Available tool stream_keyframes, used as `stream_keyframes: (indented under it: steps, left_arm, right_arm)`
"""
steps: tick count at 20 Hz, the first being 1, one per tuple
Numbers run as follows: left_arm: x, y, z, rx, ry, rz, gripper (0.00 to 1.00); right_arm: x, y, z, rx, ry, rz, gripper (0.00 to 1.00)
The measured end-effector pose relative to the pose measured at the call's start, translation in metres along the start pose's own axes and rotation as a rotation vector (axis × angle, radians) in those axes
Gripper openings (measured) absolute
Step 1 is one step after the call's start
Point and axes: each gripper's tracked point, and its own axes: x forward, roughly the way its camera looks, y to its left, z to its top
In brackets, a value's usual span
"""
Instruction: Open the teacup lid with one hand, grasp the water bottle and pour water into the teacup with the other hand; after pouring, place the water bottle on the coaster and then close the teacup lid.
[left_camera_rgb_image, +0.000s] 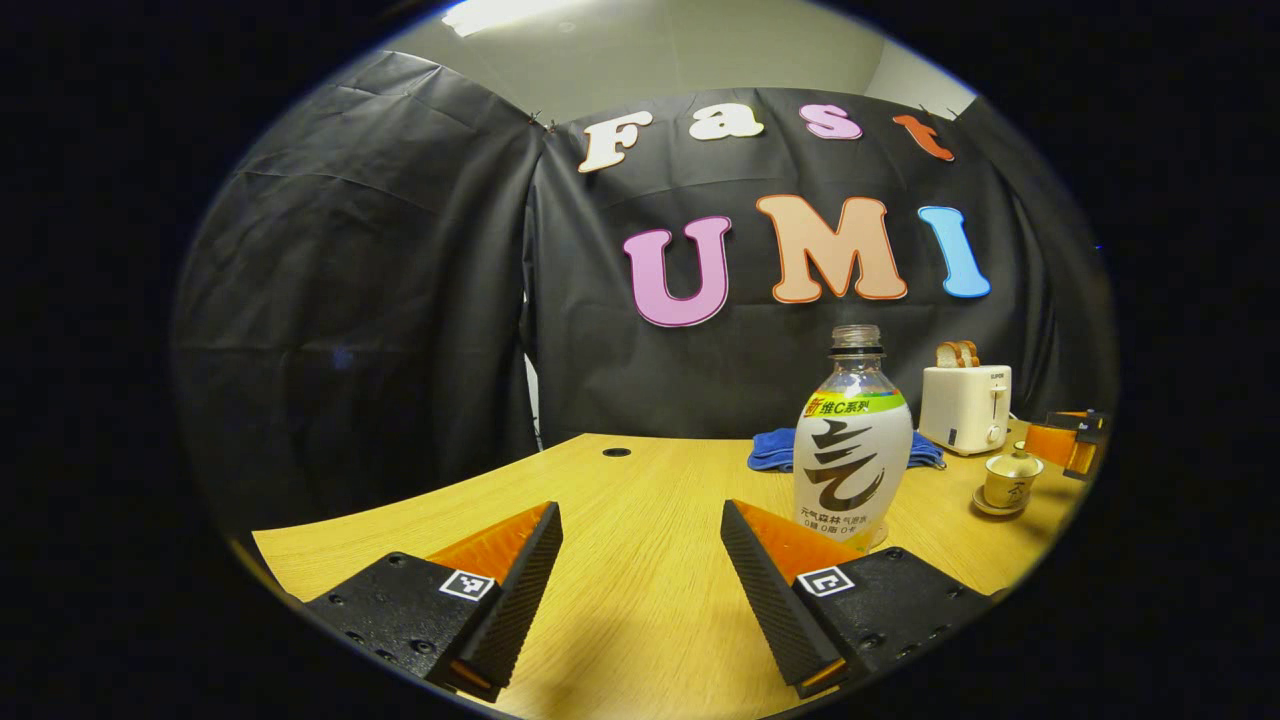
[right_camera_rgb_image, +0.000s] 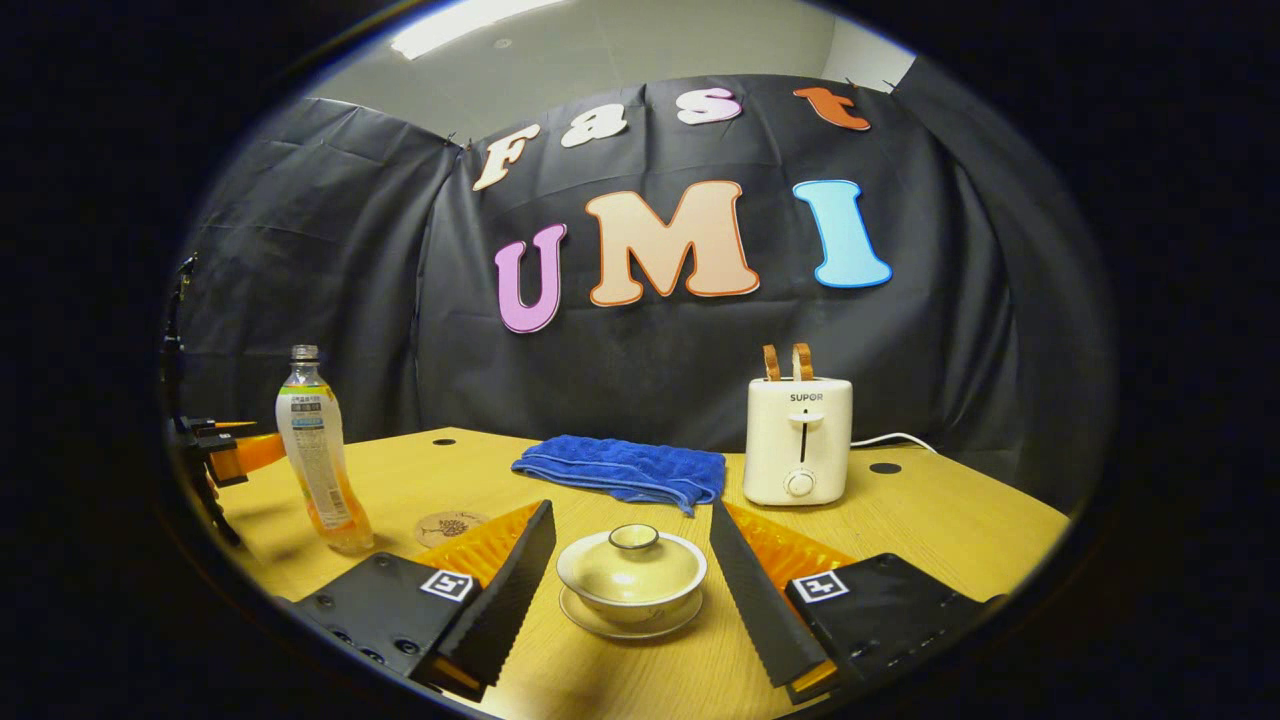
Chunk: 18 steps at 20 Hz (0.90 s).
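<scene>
The right tool (right_camera_rgb_image: 632, 585) gaped wide around the lidded teacup (right_camera_rgb_image: 631, 578), while the bottle (left_camera_rgb_image: 853, 440) stood upright just ahead-right of the wide left tool (left_camera_rgb_image: 640, 590).

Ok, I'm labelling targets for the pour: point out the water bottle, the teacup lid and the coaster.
water bottle (left_camera_rgb_image: 852, 450): left gripper view, middle of its label.
teacup lid (right_camera_rgb_image: 632, 560): right gripper view, its dome just below the knob.
coaster (right_camera_rgb_image: 450, 525): right gripper view, its printed centre.

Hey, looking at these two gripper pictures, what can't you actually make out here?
- Water level in the water bottle, left gripper view: its label wraps the body.
- Contents of the teacup, right gripper view: the lid covers it.
- Coaster, right gripper view: partly behind the right gripper.
</scene>
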Motion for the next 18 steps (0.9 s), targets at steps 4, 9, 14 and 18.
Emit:
stream_keyframes:
  steps: [4,9,14,18]
  left_arm:
    - [0.000,0.000,0.000,0.000,0.000,-0.001,0.94]
    - [0.000,0.000,0.000,-0.001,0.000,-0.001,0.94]
    - [0.000,0.000,-0.001,-0.002,0.001,-0.001,0.94]
    - [0.000,0.000,-0.001,-0.002,0.000,-0.001,0.94]
  right_arm:
    - [0.016,0.002,-0.006,0.002,0.036,0.002,1.00]
    - [0.029,0.002,-0.020,0.003,0.119,0.001,0.92]
    - [0.038,0.002,-0.028,-0.004,0.168,-0.005,0.77]
    - [0.039,0.004,-0.026,-0.007,0.158,-0.002,0.49]
